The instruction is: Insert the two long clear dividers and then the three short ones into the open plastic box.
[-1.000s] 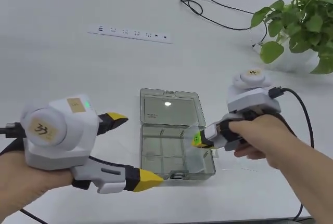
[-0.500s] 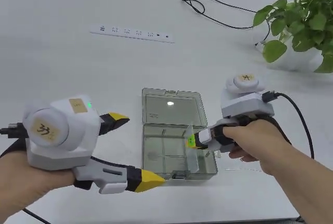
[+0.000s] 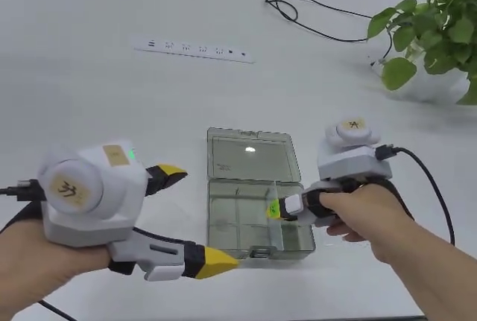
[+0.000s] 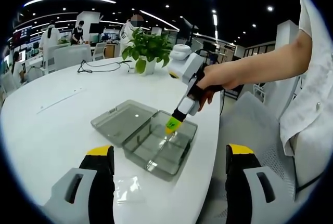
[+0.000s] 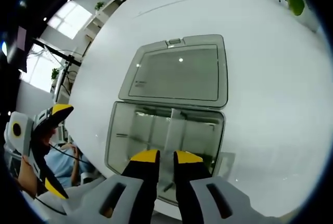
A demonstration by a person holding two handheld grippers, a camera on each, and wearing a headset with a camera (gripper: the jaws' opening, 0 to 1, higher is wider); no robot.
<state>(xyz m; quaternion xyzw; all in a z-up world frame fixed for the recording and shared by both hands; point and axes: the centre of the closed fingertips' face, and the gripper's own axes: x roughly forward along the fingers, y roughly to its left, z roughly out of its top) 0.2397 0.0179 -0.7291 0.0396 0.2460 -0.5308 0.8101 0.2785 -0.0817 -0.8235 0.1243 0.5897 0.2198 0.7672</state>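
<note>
Left gripper (image 3: 195,217): my jaws stand wide apart with nothing between them, off the worktop (image 3: 89,112) at about 8 o'clock from the box in the head view.
Open plastic box (image 3: 294,240): it sits on the worktop with its lid (image 3: 250,156) laid flat at 12 o'clock of the base. Clear partitions already cross the base.
Clear divider (image 5: 174,125): it stands upright inside the base, right of centre, running from the front wall toward the hinge. Its lower edge is down among the partitions; I cannot tell whether it is fully seated.
Right gripper (image 3: 274,208): it reaches in from 3 o'clock, and my jaws are pinched on the divider's top edge.
Spare clear piece (image 5: 227,162): it lies flat on the worktop just beside the base, at about 4 o'clock in the right gripper view.
Step in hand: I judge this to be one of the short dividers going in, with the long ones already placed.
Next move: press straight down, keeping the divider upright so its ends stay in their slots. Let go only once it sits level, then fetch the spare piece.
</note>
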